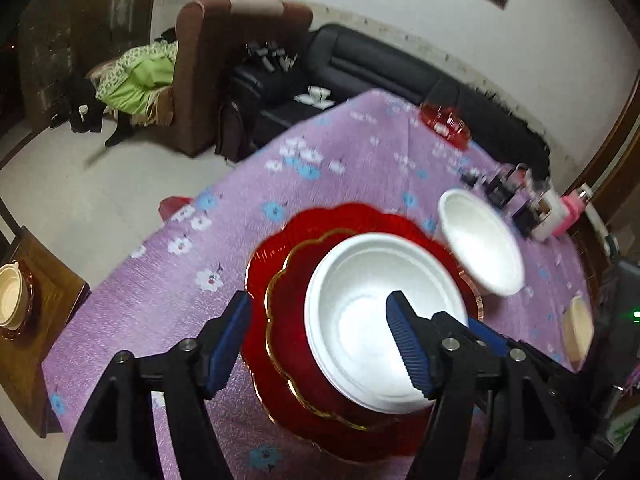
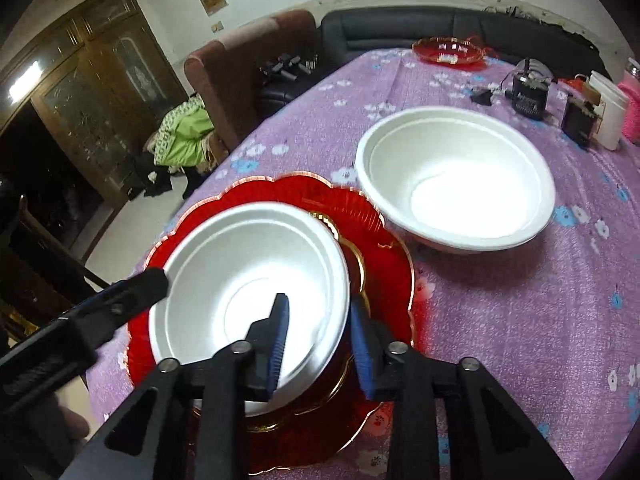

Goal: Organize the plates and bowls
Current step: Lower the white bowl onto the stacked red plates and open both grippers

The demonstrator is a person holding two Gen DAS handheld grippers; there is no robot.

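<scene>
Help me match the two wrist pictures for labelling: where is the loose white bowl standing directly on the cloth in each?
Left wrist: loose white bowl at right of centre, beyond the red plates.
Right wrist: same bowl upper right of centre.
Shared landmark: white bowl on the red plates.

The worktop is covered by a purple cloth printed with white and blue flowers. Near its front edge lies a large red scalloped plate. Just to the right of it, a white bowl sits directly on the cloth. At the far end lies a smaller red dish. Along the far right stand small dark boxes, a white cup and something pink.
</scene>
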